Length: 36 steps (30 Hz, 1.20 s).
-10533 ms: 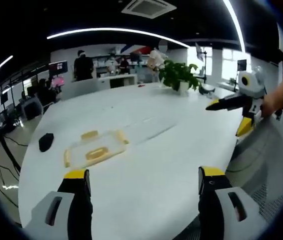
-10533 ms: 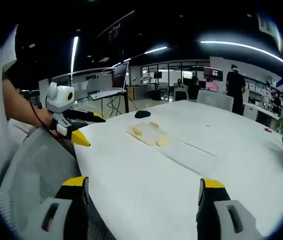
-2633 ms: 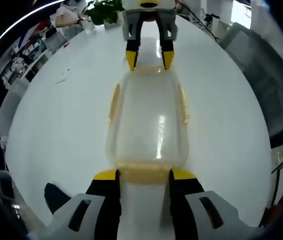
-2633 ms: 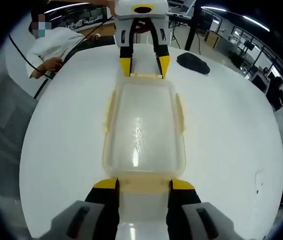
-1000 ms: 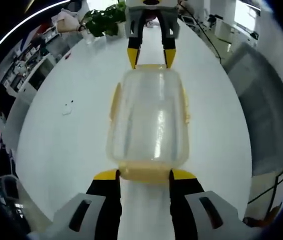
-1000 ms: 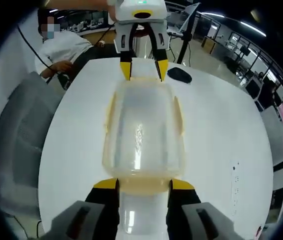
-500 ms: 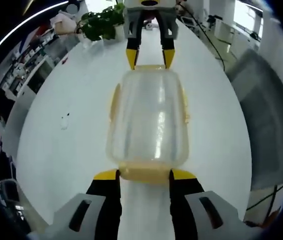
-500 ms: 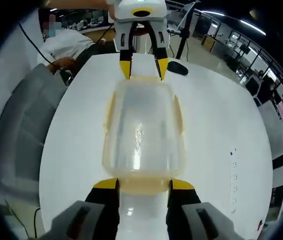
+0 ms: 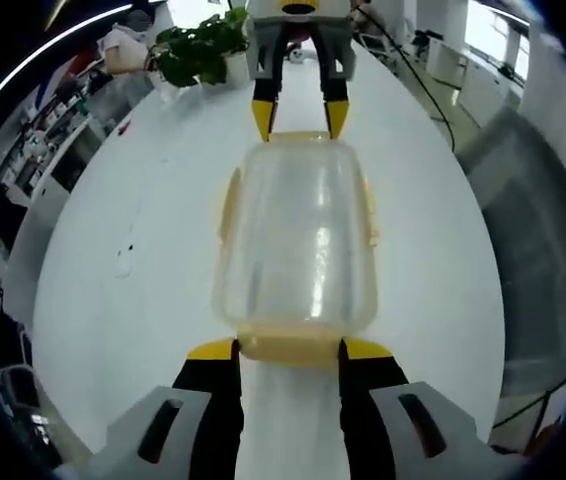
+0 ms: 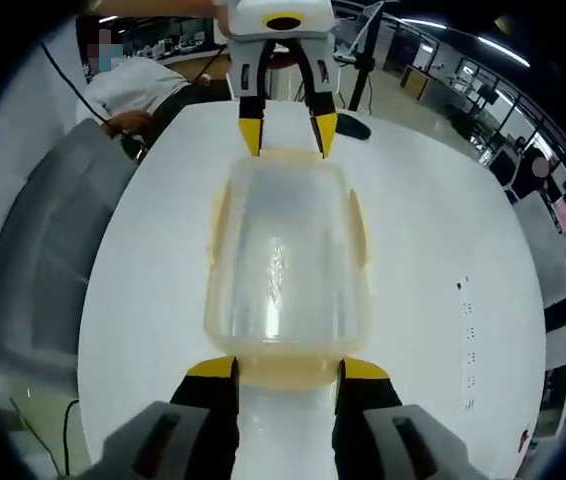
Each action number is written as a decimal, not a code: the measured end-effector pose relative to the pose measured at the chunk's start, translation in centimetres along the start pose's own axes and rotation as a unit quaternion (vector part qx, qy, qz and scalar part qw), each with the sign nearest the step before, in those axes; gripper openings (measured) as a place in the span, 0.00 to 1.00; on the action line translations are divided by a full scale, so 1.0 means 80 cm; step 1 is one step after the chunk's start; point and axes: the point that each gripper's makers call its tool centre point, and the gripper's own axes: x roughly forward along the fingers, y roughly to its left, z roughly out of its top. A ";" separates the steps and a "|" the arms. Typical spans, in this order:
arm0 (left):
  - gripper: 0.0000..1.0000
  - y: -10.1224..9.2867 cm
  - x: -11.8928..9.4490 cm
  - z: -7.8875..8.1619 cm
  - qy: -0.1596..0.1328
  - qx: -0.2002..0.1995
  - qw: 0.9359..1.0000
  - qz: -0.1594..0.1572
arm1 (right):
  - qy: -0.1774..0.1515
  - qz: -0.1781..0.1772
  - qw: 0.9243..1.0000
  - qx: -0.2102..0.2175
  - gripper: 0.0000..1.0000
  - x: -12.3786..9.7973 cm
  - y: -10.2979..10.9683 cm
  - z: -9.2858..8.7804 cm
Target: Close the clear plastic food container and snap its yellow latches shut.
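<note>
The left gripper view looks forward along its own jaws from close above the white table (image 9: 113, 230), tilted down at the clear container (image 9: 298, 235) that lies just past the left gripper (image 9: 288, 350). The right gripper view does the same from the opposite end, over the right gripper (image 10: 287, 368), seeing the container (image 10: 285, 250) lengthwise on the table (image 10: 433, 230). The two cameras face each other: each sees the other gripper at the container's far end, the right one (image 9: 300, 118) and the left one (image 10: 286, 135). Both share the container and the table round it. How high each camera sits is hard to judge through the fisheye.
</note>
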 end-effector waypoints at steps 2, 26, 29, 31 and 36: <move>0.35 0.000 0.003 0.005 -0.001 0.002 1.000 -0.001 | 0.002 0.000 1.000 0.001 0.34 -0.002 0.001 -0.005; 0.35 0.004 0.039 0.050 -0.014 0.009 1.000 -0.007 | 0.016 0.002 1.000 0.014 0.34 -0.014 -0.004 -0.061; 0.35 0.004 0.044 0.055 -0.018 0.010 1.000 -0.008 | 0.020 0.003 1.000 0.015 0.34 -0.016 -0.004 -0.068; 0.35 0.004 0.046 0.058 -0.020 0.013 1.000 -0.007 | 0.020 0.004 1.000 0.017 0.34 -0.017 -0.003 -0.072; 0.35 0.005 0.053 0.062 -0.019 0.012 1.000 -0.011 | 0.022 0.004 1.000 0.017 0.34 -0.015 -0.005 -0.078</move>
